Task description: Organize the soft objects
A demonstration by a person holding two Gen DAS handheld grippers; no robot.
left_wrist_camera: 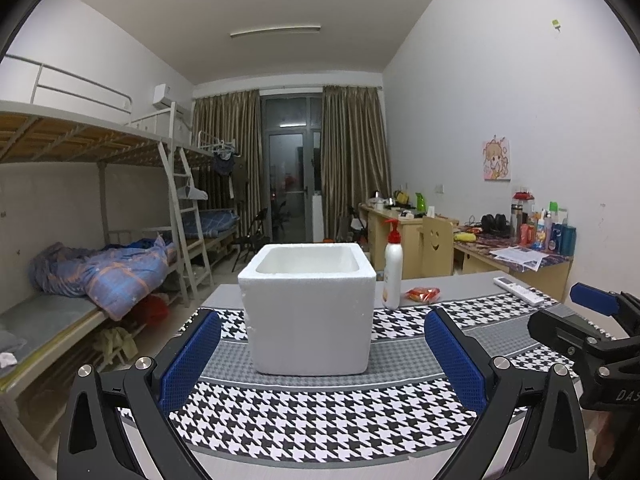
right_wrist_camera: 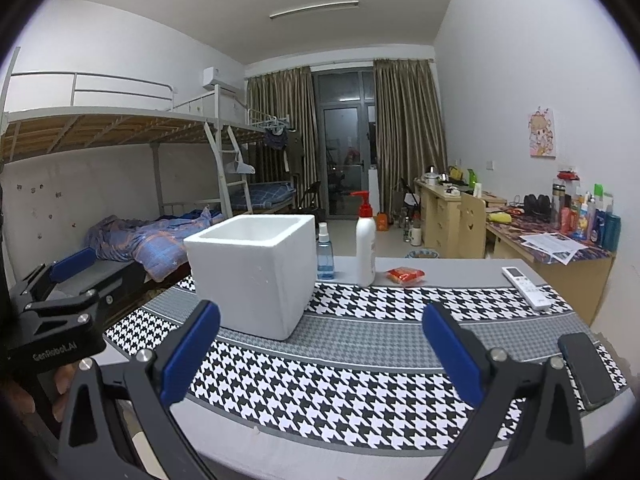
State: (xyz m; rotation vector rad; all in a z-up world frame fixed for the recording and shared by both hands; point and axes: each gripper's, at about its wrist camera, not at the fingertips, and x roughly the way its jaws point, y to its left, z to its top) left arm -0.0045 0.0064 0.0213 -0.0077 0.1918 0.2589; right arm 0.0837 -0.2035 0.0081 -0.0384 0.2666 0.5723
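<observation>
Left wrist view: left hand-held gripper [left_wrist_camera: 322, 354] spread wide, holding nothing, touching nothing.

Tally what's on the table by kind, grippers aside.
Foam box: 1
Bottles: 2, pump bottle and spray bottle
Red packet: 1
Remote: 1
Phone: 1
Total: 6
</observation>
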